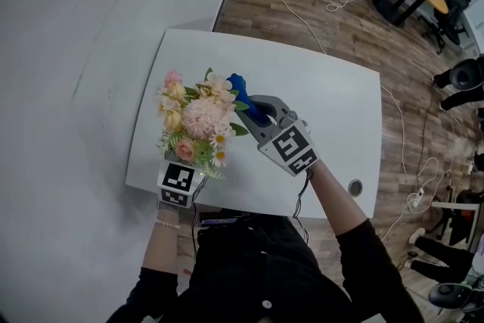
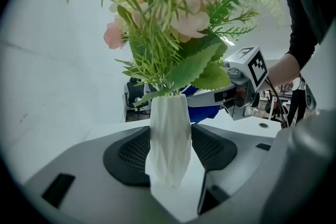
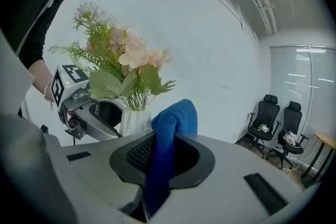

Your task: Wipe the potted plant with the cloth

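Left gripper (image 2: 170,157) status: both black pads bear against the sides of the white faceted vase (image 2: 170,134) of the potted plant (image 1: 200,121), one pad on each flank, with the jaws standing wide around it. The vase is upright on the white table (image 1: 325,102), near the table's left edge in the head view, and its pink, cream and white flowers and green fern fronds spread above and over the left gripper, so that only that gripper's marker cube (image 1: 180,184) shows from above. Right gripper (image 3: 163,160) status: jaws narrow, clamped on a blue cloth (image 3: 173,118). The cloth runs up between the pads as a folded band, and its free end bulges forward past the jaw tips. In the head view the right gripper reaches in from the right at an angle, and the cloth's end lies at the upper right edge of the bouquet, just beside the leaves and petals; contact with them cannot be confirmed. In the right gripper view the cloth's end stands just right of the vase, below the foliage. Each gripper appears in the other's view, on opposite sides of the plant. Black office chairs (image 3: 270,118) stand on the wooden floor (image 1: 333,19) beyond the table.
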`<state>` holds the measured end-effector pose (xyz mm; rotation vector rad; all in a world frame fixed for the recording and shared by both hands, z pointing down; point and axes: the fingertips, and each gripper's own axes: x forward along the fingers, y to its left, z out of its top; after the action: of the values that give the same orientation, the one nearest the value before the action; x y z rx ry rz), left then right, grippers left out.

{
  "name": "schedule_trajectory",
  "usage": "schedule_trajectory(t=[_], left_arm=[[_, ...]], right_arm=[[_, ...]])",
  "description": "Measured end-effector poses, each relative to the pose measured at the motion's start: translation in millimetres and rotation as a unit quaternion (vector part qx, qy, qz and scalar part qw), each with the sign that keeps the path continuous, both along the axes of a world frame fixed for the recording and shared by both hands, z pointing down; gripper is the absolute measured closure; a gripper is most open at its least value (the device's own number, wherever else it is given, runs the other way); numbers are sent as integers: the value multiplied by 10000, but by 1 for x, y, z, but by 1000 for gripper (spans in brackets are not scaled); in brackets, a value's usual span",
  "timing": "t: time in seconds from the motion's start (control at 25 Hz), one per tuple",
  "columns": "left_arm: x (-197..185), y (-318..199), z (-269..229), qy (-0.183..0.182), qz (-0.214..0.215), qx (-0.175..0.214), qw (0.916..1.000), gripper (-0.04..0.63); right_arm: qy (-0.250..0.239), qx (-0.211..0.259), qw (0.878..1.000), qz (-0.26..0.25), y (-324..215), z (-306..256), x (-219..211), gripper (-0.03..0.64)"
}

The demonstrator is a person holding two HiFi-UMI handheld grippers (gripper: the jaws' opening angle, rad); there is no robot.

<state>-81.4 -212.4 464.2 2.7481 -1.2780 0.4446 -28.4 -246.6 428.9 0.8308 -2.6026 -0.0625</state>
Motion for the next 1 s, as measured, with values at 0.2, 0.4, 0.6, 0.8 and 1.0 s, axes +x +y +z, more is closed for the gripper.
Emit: schedule_trajectory(t=[0.2, 0.4, 0.6, 0.8, 1.0], left_arm=[[-1, 1, -3, -29, -21, -15, 10000, 339], [1, 2, -2, -46, 38, -2, 10000, 341], [2, 2, -2, -89, 79, 9, 9999, 341], [1, 2, -1, -87, 72, -1, 9999, 341], [2, 2, -1, -94, 73, -13, 9999, 339]], right_arm=[[70, -247, 9989, -395, 11, 6, -11, 538], [442, -339, 9962, -671, 18, 24, -15, 538], [553, -450, 9952, -666, 18, 36, -14, 538], [577, -601, 9947, -596, 18, 53, -13, 538], [735, -704, 9934, -532, 20, 72, -11, 538]])
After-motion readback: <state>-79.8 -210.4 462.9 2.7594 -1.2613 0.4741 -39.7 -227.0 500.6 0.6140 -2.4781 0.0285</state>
